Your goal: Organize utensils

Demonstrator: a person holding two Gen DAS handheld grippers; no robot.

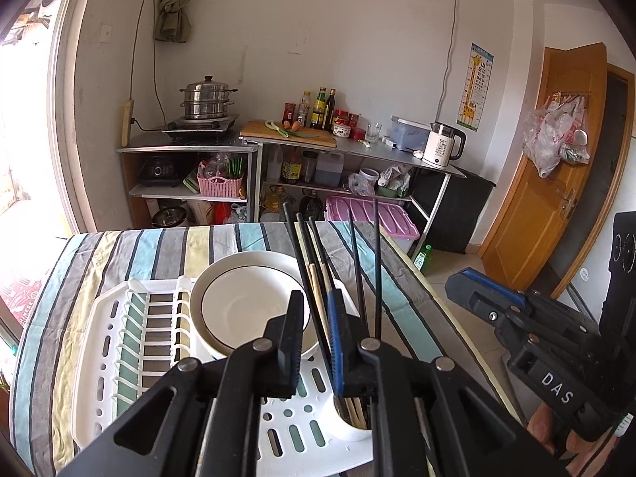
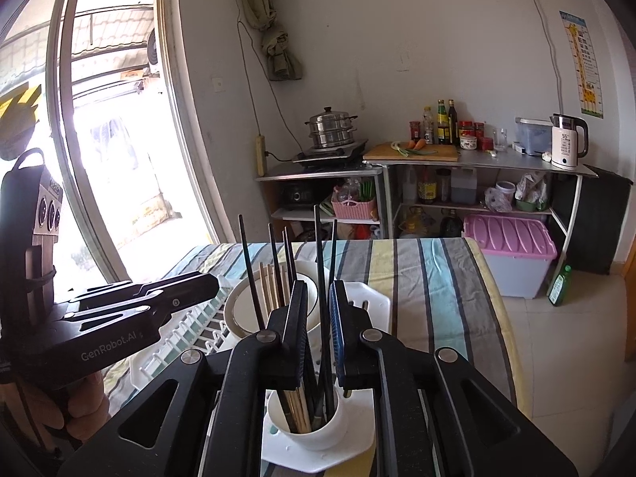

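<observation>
A white utensil cup [image 2: 310, 425] on the white dish rack [image 1: 119, 357] holds several chopsticks, black ones [image 2: 322, 286] and wooden ones [image 2: 270, 282], standing upright. The cup also shows in the left wrist view [image 1: 349, 421]. My left gripper [image 1: 316, 330] is open above the rack, with black and wooden chopsticks [image 1: 314, 278] rising past its jaws. My right gripper [image 2: 318, 322] is open just above the cup, and two black chopsticks stand loose in the gap between its jaws. A white bowl with a dark rim [image 1: 246, 298] sits in the rack.
The rack sits on a striped tablecloth [image 2: 433, 278]. Beyond the table stand metal shelves with a steamer pot [image 1: 206, 99], bottles, a cutting board [image 1: 290, 133] and a white kettle [image 1: 441, 145]. A pink-lidded bin [image 2: 512, 250] and a green bottle [image 2: 558, 284] are on the floor.
</observation>
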